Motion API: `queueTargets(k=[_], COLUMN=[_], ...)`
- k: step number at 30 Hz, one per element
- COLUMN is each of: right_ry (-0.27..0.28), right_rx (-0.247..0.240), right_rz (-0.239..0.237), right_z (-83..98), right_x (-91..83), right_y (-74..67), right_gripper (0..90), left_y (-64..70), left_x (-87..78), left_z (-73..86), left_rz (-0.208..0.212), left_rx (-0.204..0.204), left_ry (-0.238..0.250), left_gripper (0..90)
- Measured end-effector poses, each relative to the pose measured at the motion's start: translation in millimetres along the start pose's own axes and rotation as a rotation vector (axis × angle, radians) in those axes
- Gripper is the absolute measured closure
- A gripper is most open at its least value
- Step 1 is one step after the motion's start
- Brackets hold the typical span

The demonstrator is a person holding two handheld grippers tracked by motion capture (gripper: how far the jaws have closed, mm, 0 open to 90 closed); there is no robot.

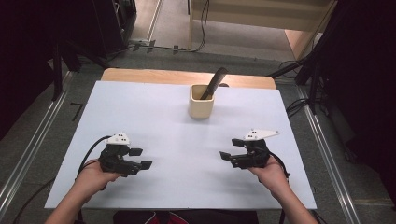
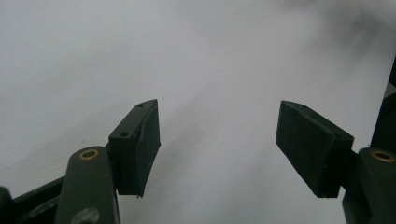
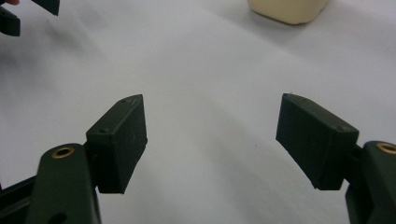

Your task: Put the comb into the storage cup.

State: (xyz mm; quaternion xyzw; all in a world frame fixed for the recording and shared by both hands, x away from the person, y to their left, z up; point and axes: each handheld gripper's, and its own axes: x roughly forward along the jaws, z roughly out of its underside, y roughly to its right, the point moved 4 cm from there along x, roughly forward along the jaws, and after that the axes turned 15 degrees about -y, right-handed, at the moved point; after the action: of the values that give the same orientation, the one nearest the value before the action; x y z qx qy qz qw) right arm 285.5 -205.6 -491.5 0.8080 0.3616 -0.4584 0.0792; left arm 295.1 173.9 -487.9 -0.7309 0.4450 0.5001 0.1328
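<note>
Both tongs rest low over the white sheet [image 1: 177,140], jaws spread wide and gripping nothing. The left gripper [image 1: 140,158] sits near the front left of the sheet, pointing inward; the right gripper [image 1: 232,149] mirrors it at the front right, each held in a hand [image 1: 93,177]. In the left gripper view the jaws frame bare sheet. In the right gripper view they frame bare sheet too, with the base of the cup [image 3: 286,10] at the top edge.

The cup [image 1: 201,101], cream and upright, stands at the middle rear of the sheet, well apart from both grippers. A dark tool [image 1: 214,83] leans out of it toward the back right.

The likely risk: the tool stands tall and tilted, so a pull along the wrong line could lever the cup over, or a jaw brushing the rim could push it toward the table's back edge [image 1: 187,77], which lies near behind it. A one-sided grab on the cup looks apt to tip it.

Open sheet lies all around both grippers and between them and the cup, leaving free approach from front, left and right. Behind the cup there is little room.
</note>
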Motion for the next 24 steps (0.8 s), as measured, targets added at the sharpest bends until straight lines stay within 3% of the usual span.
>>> queueTargets(k=[10, 24], right_ry=[-0.043, -0.062], right_rx=[-0.005, 0.034], right_rz=[0.013, 0.024], right_z=[19.6, 39.0], right_x=[-4.0, -10.4], right_y=[0.0, 7.8], right_gripper=[22.7, 22.7], left_y=[2.2, 2.2], left_x=[-0.6, -3.5], left_z=[4.4, 9.8], left_rz=[0.0, 0.018], left_rx=[0.003, -0.006], left_ry=[-0.001, 0.006], left_gripper=[31.7, 31.7])
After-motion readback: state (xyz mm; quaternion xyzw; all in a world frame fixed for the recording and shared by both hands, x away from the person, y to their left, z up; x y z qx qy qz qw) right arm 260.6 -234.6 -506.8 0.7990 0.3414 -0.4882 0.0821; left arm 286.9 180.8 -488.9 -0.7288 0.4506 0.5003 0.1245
